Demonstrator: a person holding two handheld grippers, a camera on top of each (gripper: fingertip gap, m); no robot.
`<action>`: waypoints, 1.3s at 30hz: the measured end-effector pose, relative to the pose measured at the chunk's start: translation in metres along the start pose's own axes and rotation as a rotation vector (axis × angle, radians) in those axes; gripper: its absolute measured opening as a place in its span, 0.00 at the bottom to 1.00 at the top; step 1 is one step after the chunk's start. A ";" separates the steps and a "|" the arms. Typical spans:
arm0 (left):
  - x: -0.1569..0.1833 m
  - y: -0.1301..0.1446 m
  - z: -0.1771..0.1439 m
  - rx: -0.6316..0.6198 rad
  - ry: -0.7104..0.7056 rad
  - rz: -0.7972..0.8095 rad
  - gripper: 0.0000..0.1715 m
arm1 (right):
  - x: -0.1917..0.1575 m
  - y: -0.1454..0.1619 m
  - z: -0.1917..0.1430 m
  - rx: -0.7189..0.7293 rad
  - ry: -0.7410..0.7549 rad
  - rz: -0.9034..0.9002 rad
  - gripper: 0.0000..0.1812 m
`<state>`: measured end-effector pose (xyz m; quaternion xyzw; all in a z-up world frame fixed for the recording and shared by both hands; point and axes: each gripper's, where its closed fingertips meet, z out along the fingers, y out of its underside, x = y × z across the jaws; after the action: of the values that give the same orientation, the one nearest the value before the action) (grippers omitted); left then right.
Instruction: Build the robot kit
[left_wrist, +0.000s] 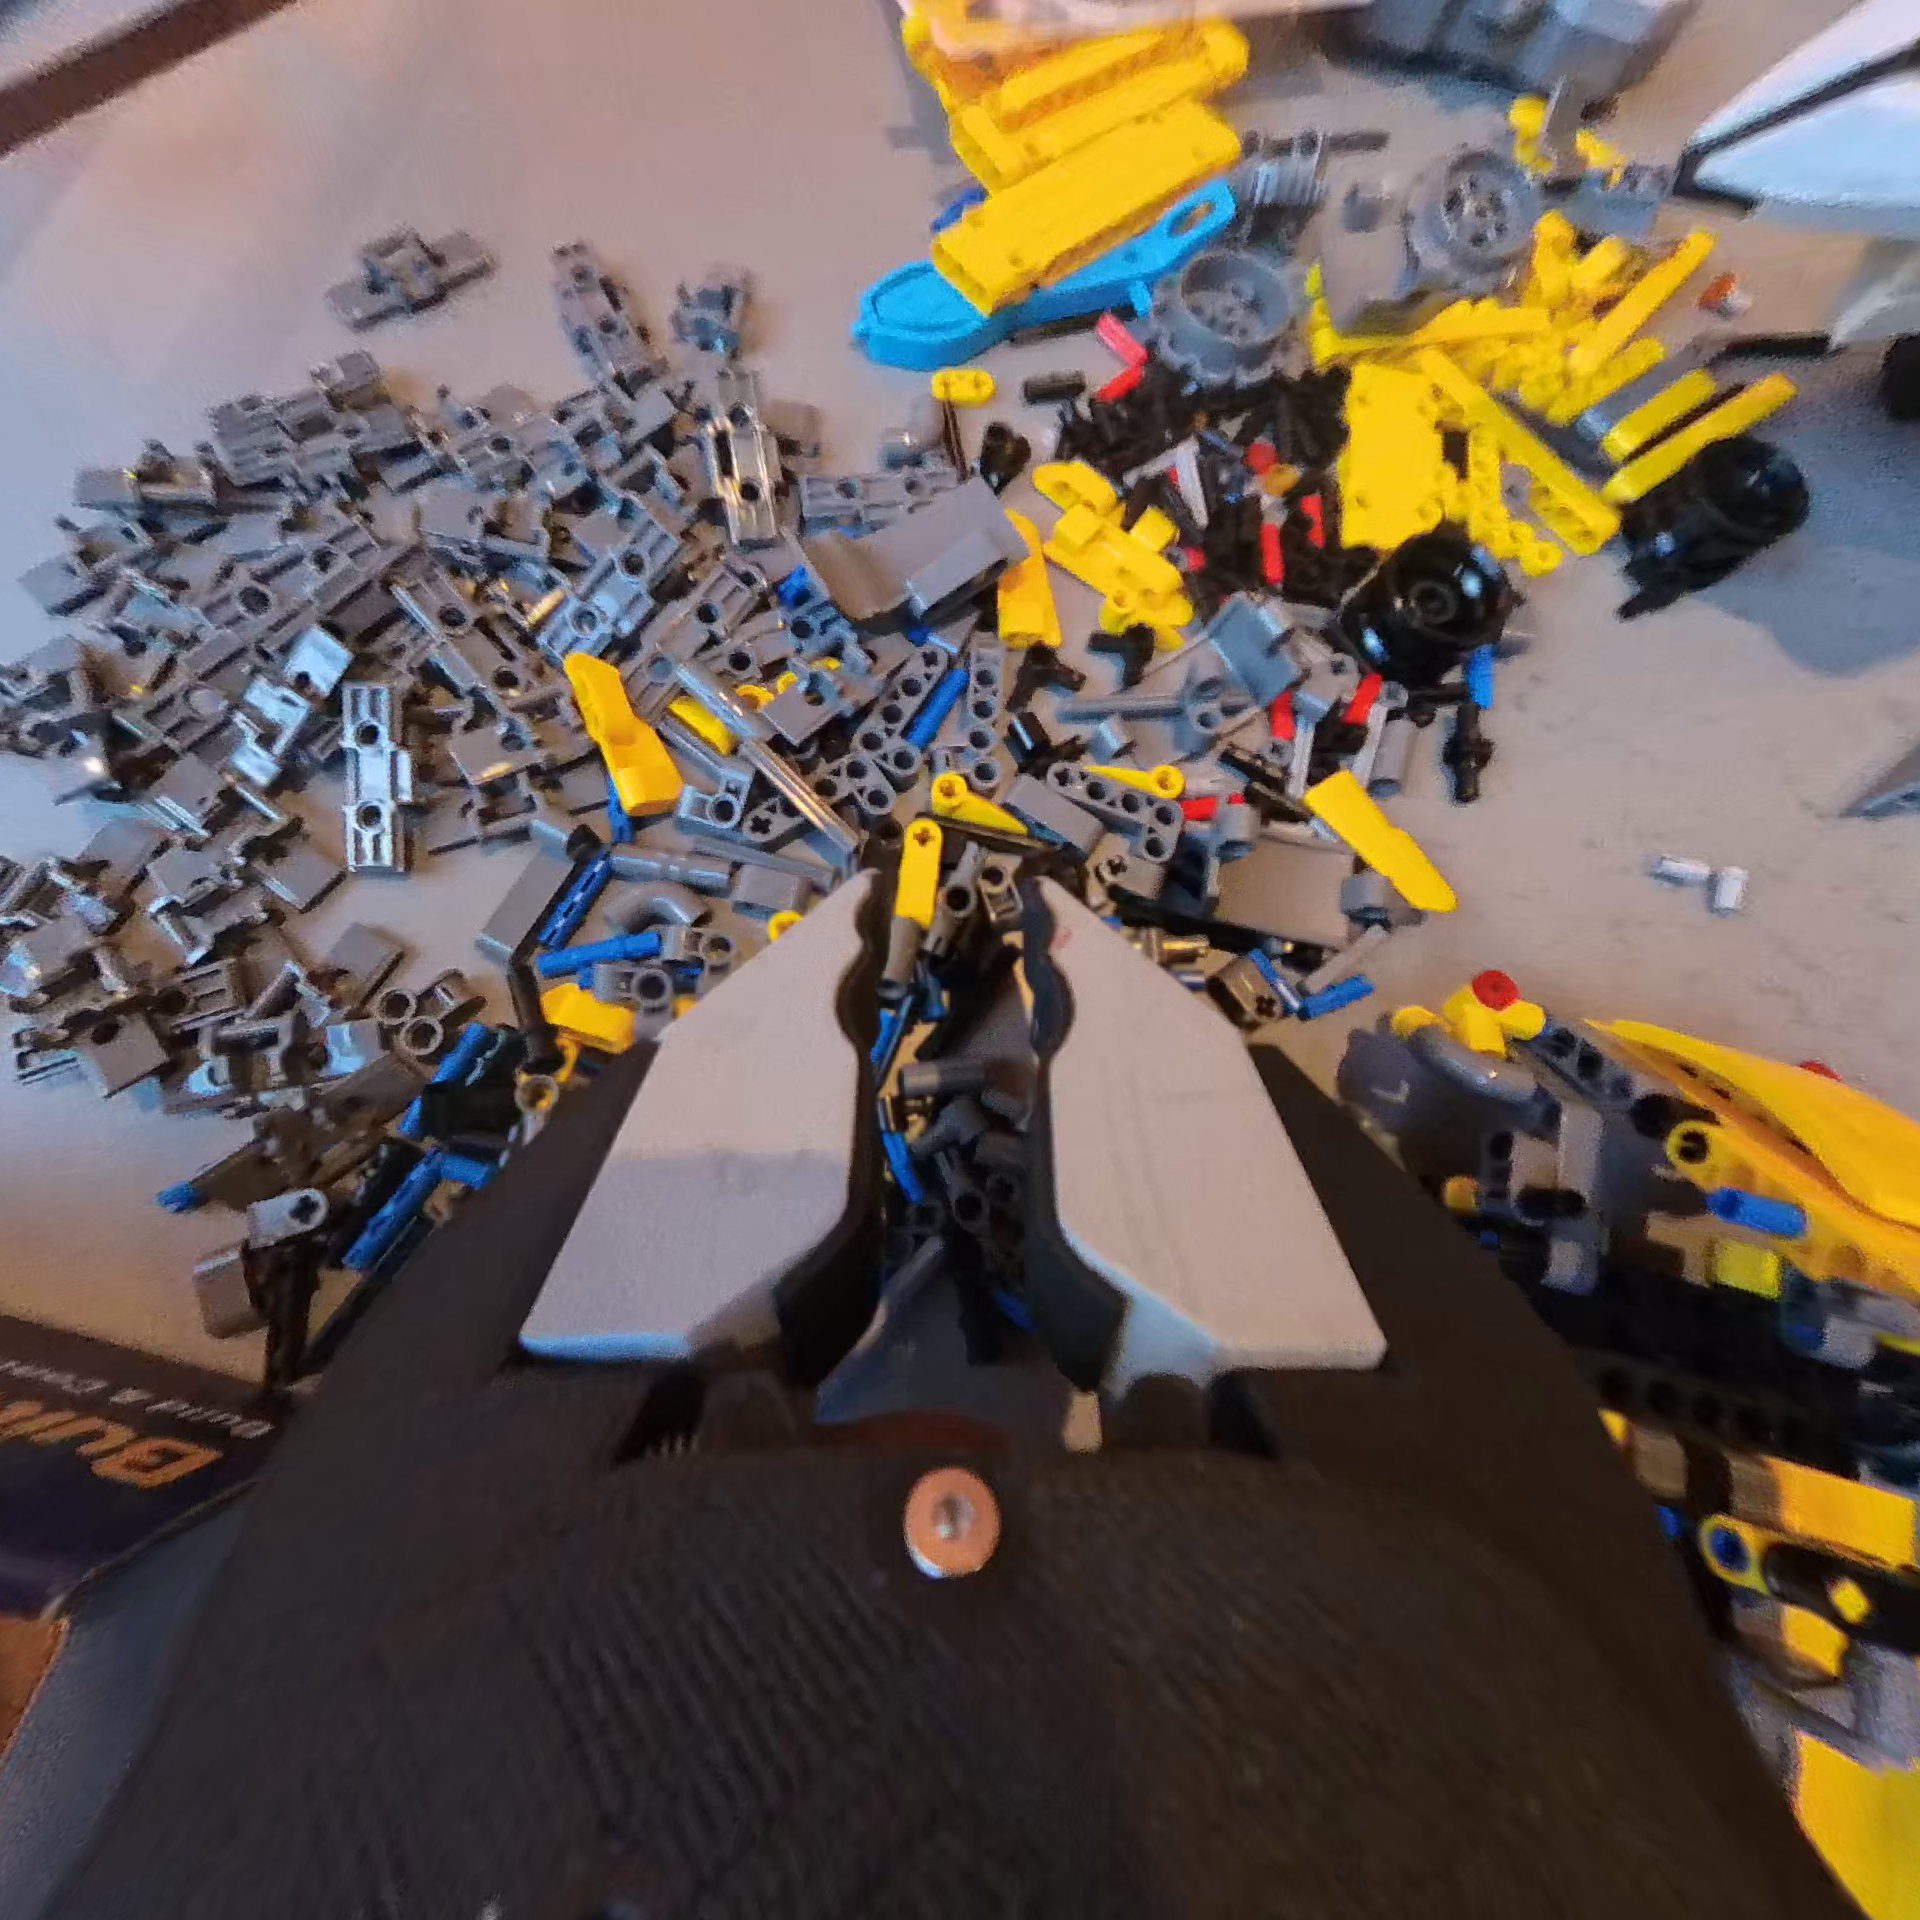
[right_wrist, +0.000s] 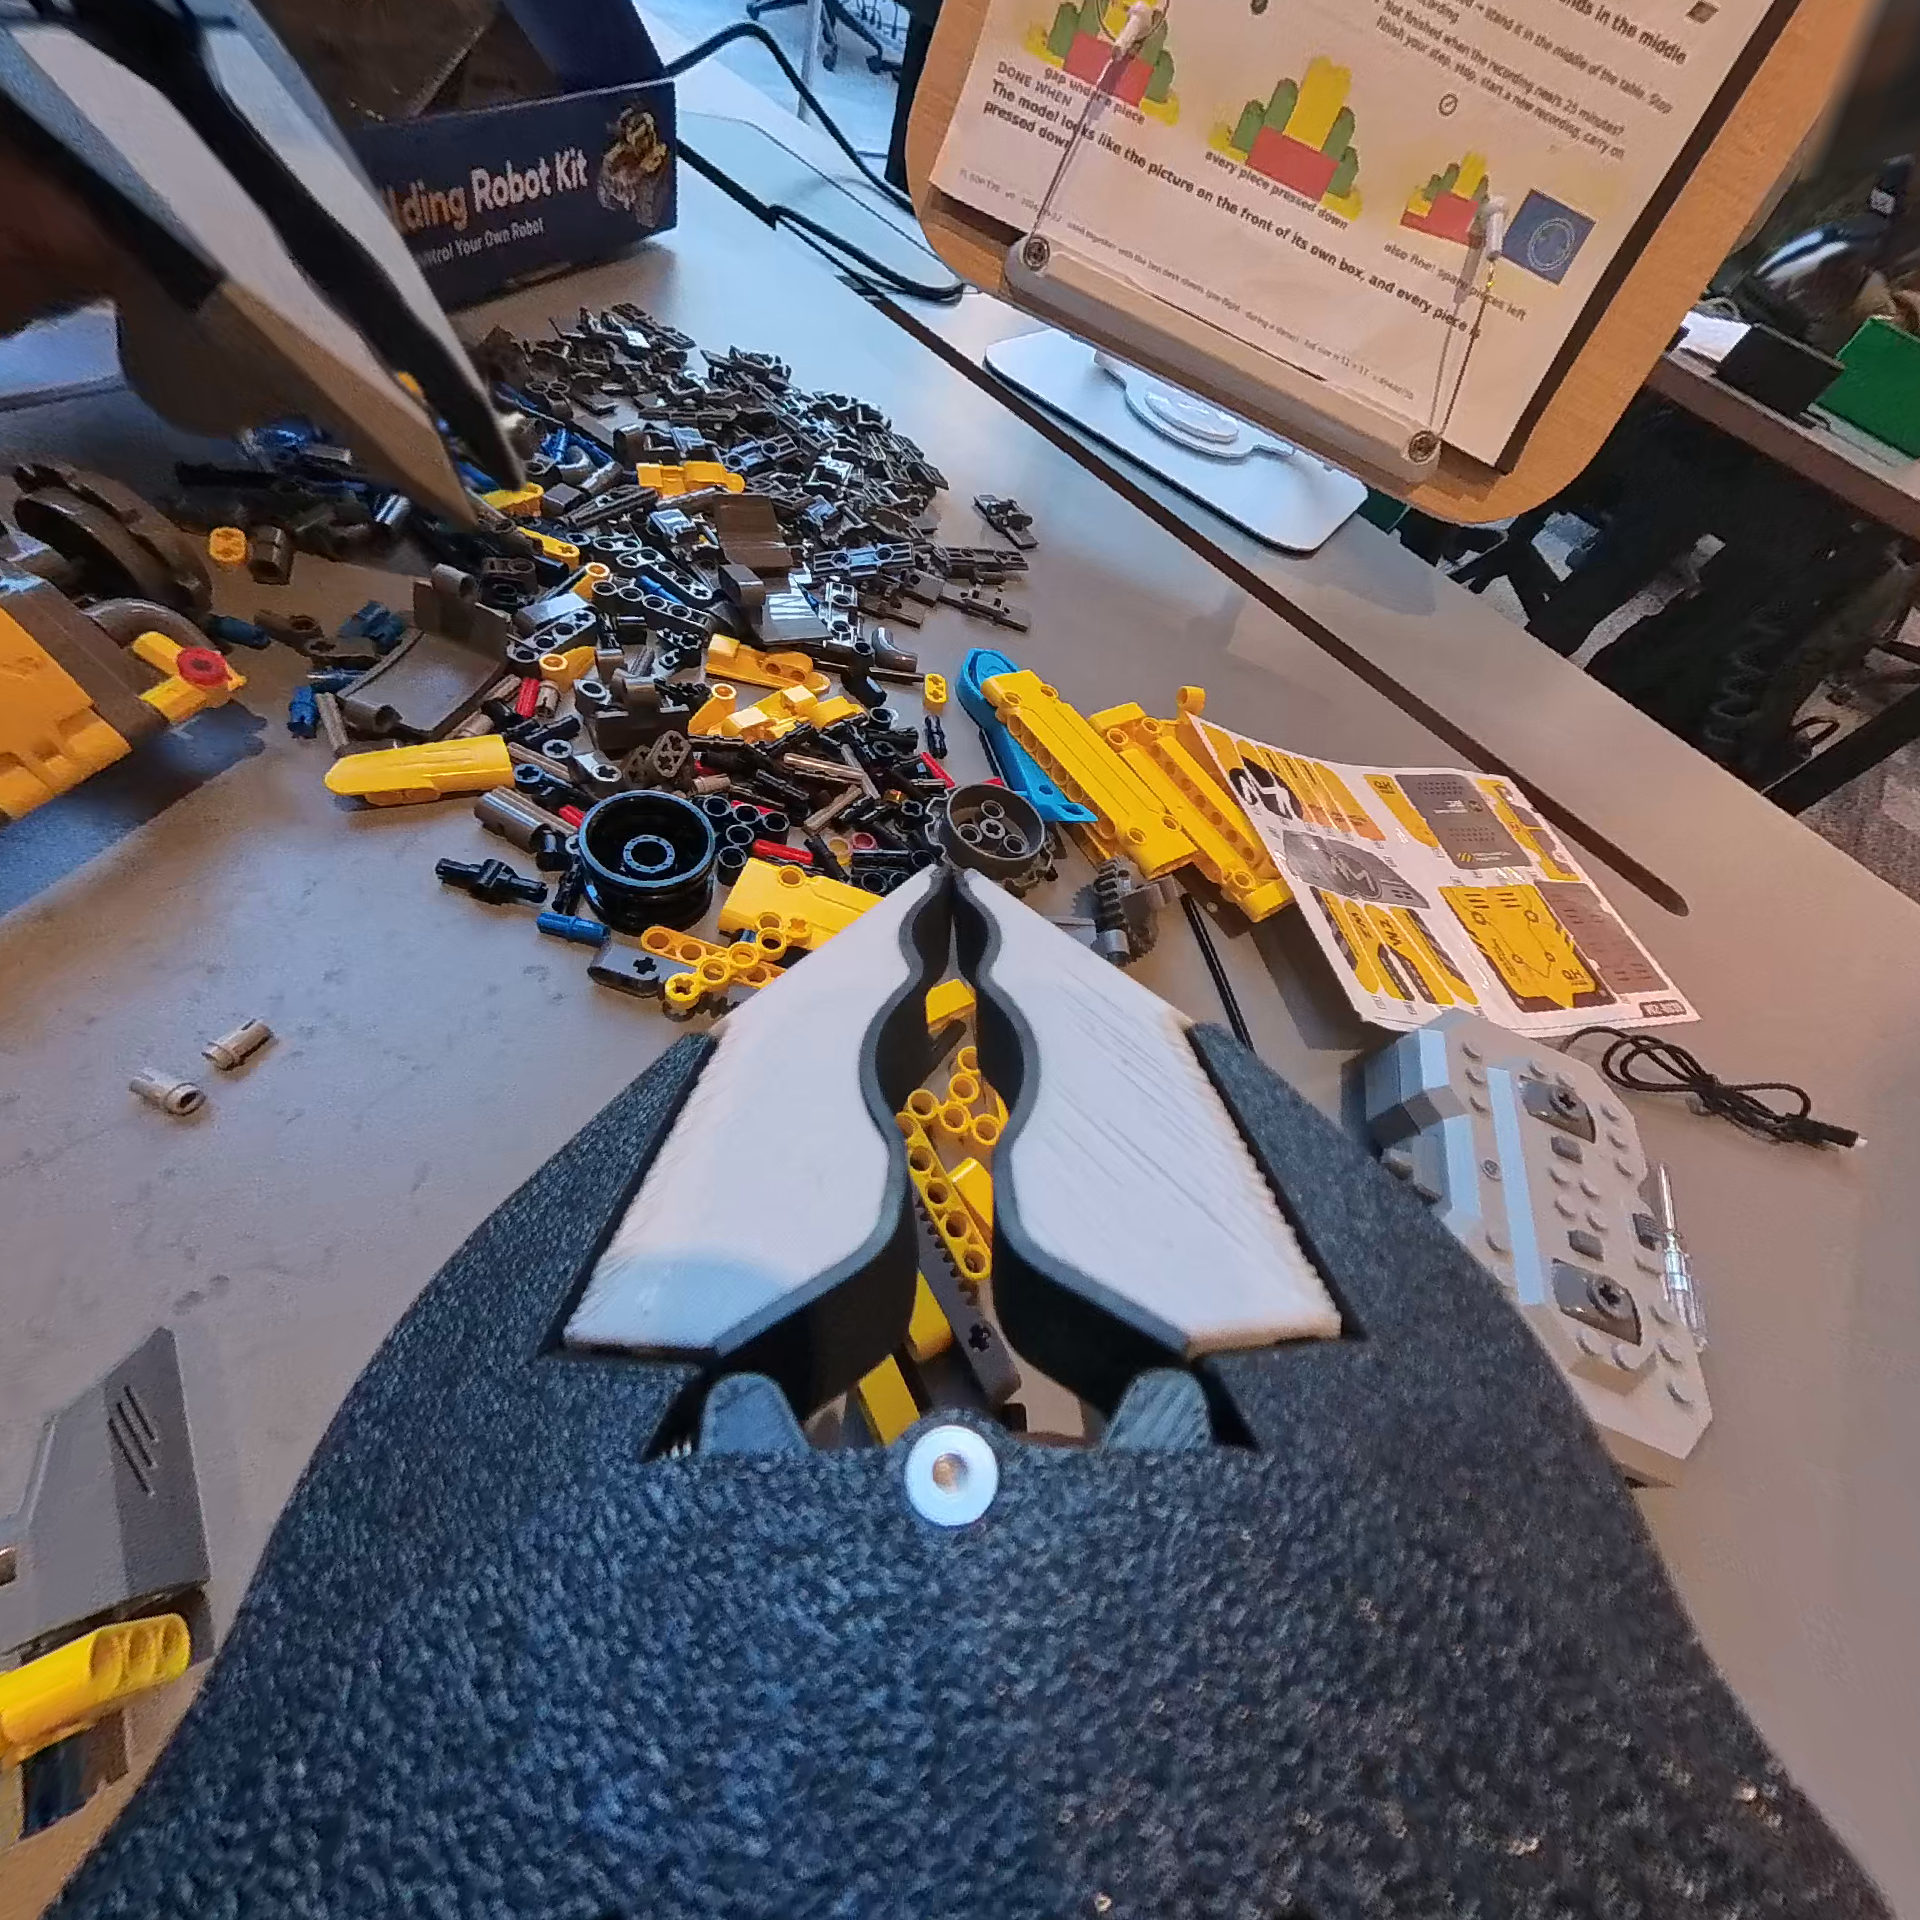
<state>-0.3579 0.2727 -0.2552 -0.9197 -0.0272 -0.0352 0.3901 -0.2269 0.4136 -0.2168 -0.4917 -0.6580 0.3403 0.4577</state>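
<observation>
My left gripper (left_wrist: 956, 883) is open, its tips down in a heap of small grey, black, blue and yellow building pieces (left_wrist: 582, 665). A small yellow link (left_wrist: 918, 869) and grey connectors lie between its tips; I cannot tell if they touch. The left gripper also shows in the right wrist view (right_wrist: 494, 494), at the heap's far left. My right gripper (right_wrist: 951, 878) is shut and empty, held above yellow holed beams (right_wrist: 727, 961) at the heap's near edge. A black wheel (right_wrist: 644, 857) lies just left of its tips.
A partly built yellow and grey model (left_wrist: 1662, 1195) stands right of the left gripper. Long yellow beams on a blue piece (right_wrist: 1101, 769), a sticker sheet (right_wrist: 1434, 894), a grey studded block (right_wrist: 1538, 1226), a black cable (right_wrist: 1714, 1101), a dark blue box (right_wrist: 520, 197) and a paper sheet on a stand (right_wrist: 1299, 208) surround the heap. The left gripper's tips are roughly 20 cm from the right gripper's. My right gripper's tips are some 10 cm from the black wheel (right_wrist: 644, 857). It is also in sight in the left wrist view (left_wrist: 1368, 645).
</observation>
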 end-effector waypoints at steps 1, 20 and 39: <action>-0.001 0.007 0.004 -0.043 -0.009 0.009 0.14 | 0.000 0.000 0.000 0.000 0.000 -0.001 0.00; -0.079 -0.016 -0.056 0.177 -0.257 -0.237 0.13 | -0.002 -0.001 0.000 0.002 -0.004 -0.004 0.00; -0.103 0.024 -0.060 -0.027 -0.368 -0.277 0.06 | -0.004 -0.003 0.001 0.013 -0.007 -0.013 0.00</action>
<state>-0.4609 0.2103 -0.2399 -0.9033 -0.2234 0.0796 0.3576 -0.2281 0.4092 -0.2156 -0.4832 -0.6607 0.3431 0.4608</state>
